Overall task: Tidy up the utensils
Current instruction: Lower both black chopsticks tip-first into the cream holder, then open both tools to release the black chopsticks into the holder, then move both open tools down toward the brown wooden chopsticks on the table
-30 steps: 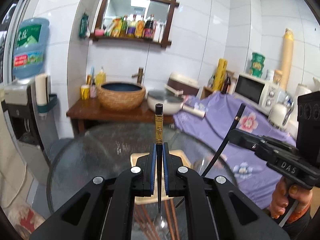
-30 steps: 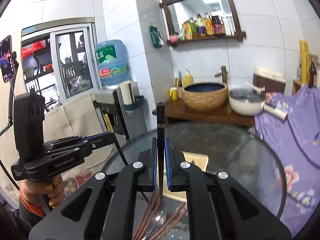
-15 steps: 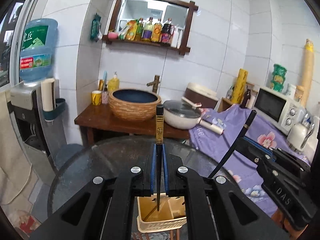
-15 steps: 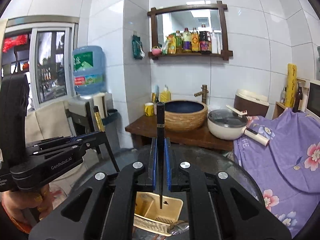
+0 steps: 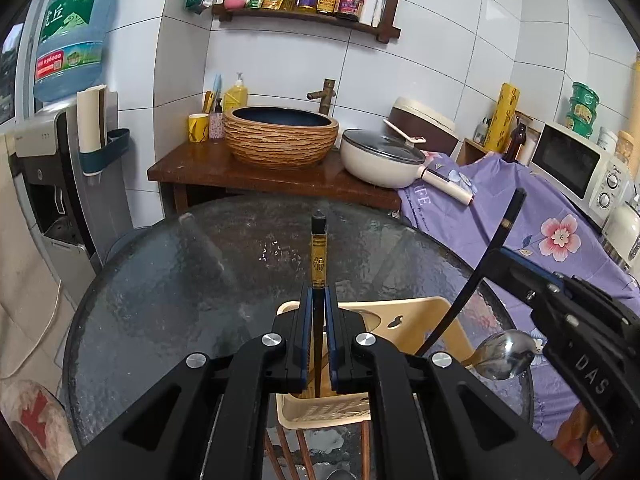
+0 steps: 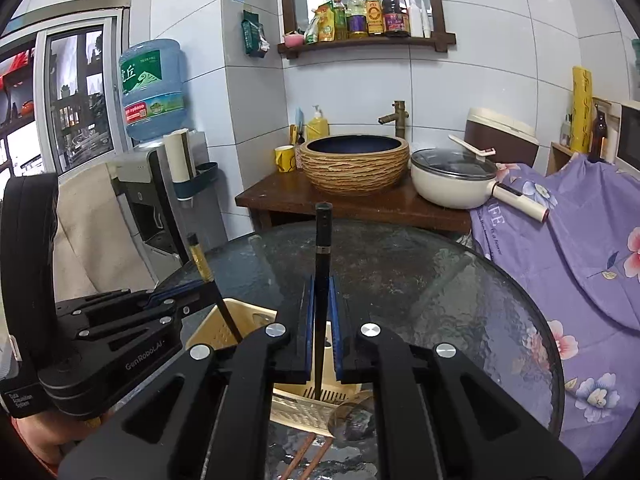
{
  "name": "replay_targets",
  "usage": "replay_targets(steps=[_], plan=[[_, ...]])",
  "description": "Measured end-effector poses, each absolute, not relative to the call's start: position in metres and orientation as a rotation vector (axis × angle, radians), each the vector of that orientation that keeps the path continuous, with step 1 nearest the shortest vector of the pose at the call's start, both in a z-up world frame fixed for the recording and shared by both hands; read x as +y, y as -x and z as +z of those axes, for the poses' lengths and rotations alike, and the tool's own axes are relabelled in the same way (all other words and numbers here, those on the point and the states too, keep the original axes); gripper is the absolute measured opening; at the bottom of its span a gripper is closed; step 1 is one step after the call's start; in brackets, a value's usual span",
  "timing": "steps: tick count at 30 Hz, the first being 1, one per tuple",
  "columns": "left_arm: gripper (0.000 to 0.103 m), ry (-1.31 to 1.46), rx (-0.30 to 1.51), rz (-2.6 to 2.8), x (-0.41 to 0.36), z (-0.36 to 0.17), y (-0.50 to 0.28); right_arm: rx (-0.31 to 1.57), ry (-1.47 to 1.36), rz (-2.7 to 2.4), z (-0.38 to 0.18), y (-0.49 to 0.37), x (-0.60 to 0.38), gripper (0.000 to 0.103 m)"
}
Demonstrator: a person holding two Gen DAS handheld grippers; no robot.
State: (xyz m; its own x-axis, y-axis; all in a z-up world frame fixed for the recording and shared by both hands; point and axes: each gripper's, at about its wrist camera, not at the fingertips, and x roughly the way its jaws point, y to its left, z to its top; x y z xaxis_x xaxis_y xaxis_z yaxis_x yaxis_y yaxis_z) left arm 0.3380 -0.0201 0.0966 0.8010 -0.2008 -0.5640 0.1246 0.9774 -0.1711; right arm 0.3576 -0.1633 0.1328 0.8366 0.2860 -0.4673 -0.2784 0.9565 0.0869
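Observation:
My left gripper (image 5: 316,300) is shut on an upright black chopstick with a gold band (image 5: 319,256). Its lower tip hangs inside the beige slotted utensil holder (image 5: 404,312) on the round glass table (image 5: 168,280). My right gripper (image 6: 321,292) is shut on a plain black chopstick (image 6: 322,240), whose tip points down into the same holder (image 6: 240,314). Each gripper shows in the other's view: the right gripper (image 5: 508,264) with its slanted chopstick (image 5: 480,276), the left gripper (image 6: 200,286) with the gold-banded chopstick (image 6: 199,258). A metal spoon (image 5: 502,354) leans out at the holder's right side.
Several brown chopsticks (image 6: 304,452) lie on the glass in front of the holder. Behind the table stands a wooden counter (image 5: 208,168) with a woven basin (image 5: 280,136) and a cream pan (image 5: 380,160). A purple flowered cloth (image 5: 540,216) is on the right, a water dispenser (image 5: 52,152) on the left.
Both grippers came down and forward over the table, each still holding its chopstick. The beige holder has come under the jaws, and both chopstick tips now reach into it.

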Motion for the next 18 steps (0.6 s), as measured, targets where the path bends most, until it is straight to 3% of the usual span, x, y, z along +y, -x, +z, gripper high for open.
replay_targets(steps=[5, 7, 9, 14, 18], plan=[[0.005, 0.104, 0.621, -0.189, -0.024, 0.092, -0.337, 0.496, -0.035, 0.309, 0.130, -0.361, -0.167, 0.009], [0.011, 0.098, 0.592, -0.178, -0.023, 0.095, -0.330, 0.471, -0.018, 0.283, 0.132, -0.356, -0.168, 0.023], [0.035, 0.083, 0.565, -0.170, -0.021, 0.099, -0.320, 0.421, -0.001, 0.257, 0.136, -0.345, -0.169, 0.066], [0.081, 0.052, 0.496, -0.115, -0.010, 0.098, -0.283, 0.281, 0.060, 0.228, 0.145, -0.292, -0.169, 0.069], [0.086, 0.022, 0.543, -0.063, 0.003, 0.072, -0.259, 0.232, 0.110, 0.220, 0.131, -0.243, -0.167, 0.079]])
